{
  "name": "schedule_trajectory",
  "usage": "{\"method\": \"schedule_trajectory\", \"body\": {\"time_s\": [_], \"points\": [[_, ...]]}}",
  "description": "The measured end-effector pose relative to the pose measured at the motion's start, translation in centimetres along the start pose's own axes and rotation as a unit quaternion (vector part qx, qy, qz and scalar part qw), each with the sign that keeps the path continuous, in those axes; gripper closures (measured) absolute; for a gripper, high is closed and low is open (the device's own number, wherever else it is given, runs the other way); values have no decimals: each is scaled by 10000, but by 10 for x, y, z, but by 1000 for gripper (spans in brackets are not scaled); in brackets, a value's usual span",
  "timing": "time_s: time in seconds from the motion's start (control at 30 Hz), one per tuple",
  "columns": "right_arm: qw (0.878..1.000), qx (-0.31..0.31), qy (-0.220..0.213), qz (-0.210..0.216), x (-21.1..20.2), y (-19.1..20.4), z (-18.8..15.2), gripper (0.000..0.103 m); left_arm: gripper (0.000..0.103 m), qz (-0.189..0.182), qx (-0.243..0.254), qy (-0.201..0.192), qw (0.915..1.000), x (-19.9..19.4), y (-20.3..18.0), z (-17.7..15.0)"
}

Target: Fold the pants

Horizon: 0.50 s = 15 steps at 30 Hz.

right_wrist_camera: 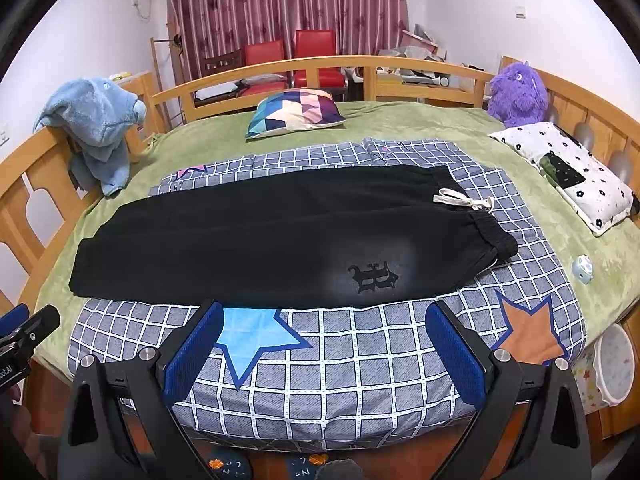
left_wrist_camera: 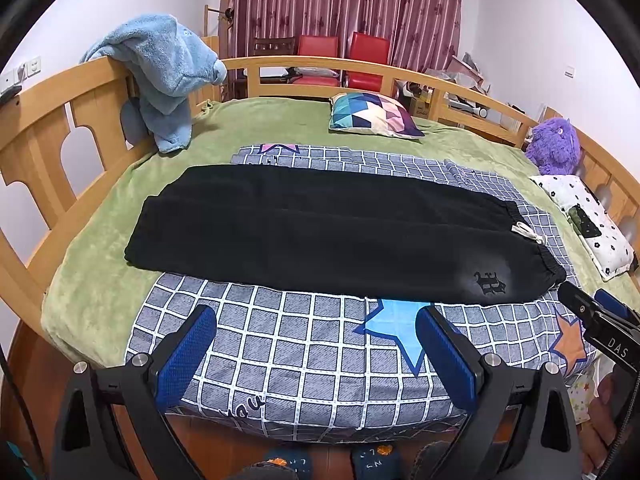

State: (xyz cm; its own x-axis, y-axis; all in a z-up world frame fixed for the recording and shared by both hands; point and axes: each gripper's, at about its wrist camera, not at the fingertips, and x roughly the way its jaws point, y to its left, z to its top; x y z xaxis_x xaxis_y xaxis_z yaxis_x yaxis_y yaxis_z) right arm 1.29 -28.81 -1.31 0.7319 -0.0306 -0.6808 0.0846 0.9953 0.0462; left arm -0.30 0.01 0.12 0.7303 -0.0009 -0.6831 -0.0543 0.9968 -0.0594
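Black pants (left_wrist_camera: 320, 232) lie flat across the checked quilt (left_wrist_camera: 304, 352), legs to the left, waistband and white drawstring (left_wrist_camera: 528, 232) to the right. They also show in the right wrist view (right_wrist_camera: 256, 248), with a logo patch (right_wrist_camera: 374, 276) near the front edge. My left gripper (left_wrist_camera: 316, 320) is open and empty, just short of the pants' near edge. My right gripper (right_wrist_camera: 324, 316) is open and empty, near the logo end. The right gripper's tip shows at the left wrist view's right edge (left_wrist_camera: 592, 308).
A green blanket (left_wrist_camera: 120, 216) covers the bed inside a wooden rail (left_wrist_camera: 40, 128). A blue plush towel (left_wrist_camera: 160, 72), patterned pillow (left_wrist_camera: 372, 116), purple plush toy (right_wrist_camera: 518, 94), floral pillow (right_wrist_camera: 568, 172) and a small toy (right_wrist_camera: 582, 268) lie around it.
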Motion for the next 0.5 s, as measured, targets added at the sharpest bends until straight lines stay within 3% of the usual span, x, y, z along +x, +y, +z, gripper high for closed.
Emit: {"method": "schedule_trajectory", "body": {"time_s": [0.5], "points": [[9999, 60, 77, -22, 5, -5, -1, 3, 2, -57, -51, 90, 9999, 6, 0, -2]]}}
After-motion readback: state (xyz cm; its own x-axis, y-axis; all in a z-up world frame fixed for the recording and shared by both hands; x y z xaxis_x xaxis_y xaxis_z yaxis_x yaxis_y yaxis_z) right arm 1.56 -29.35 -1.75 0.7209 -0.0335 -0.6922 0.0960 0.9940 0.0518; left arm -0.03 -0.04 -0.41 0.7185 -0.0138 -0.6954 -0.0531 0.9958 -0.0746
